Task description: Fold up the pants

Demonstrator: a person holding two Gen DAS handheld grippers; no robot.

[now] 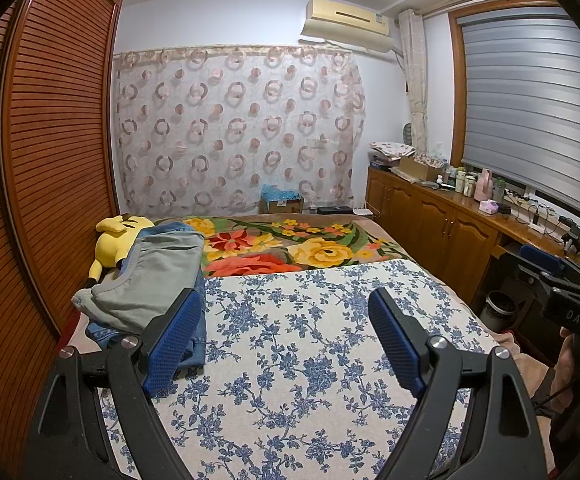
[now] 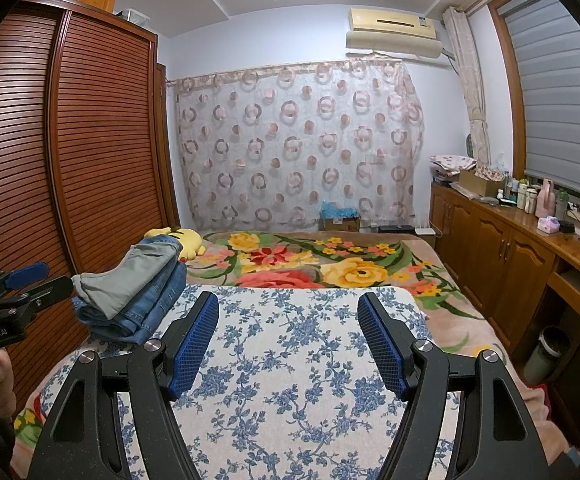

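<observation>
Folded pants (image 1: 146,292) stacked at the left edge of the bed (image 1: 374,236), beside the wardrobe (image 1: 50,140): grey pair on top, blue denim (image 2: 150,308) beneath. Just behind the stack, a yellow plush toy (image 1: 116,238), partly hidden by the denim. Stack resting half on the blue-flowered white cloth (image 1: 310,340), half on the flower-patterned blanket (image 2: 330,264) covering the far half of the bed. Left tool (image 1: 284,344) released, fingers wide apart above the flowered cloth, grasping nothing; its left pad (image 1: 174,344) overlapping the stack's near corner in view, contact impossible to tell. Right tool (image 2: 288,344) likewise released and empty, held over the cloth's middle, well apart from the pants. Along the right wall, a wooden desk (image 2: 530,224) crowded with bottles and boxes, under a window blind (image 1: 530,120).
</observation>
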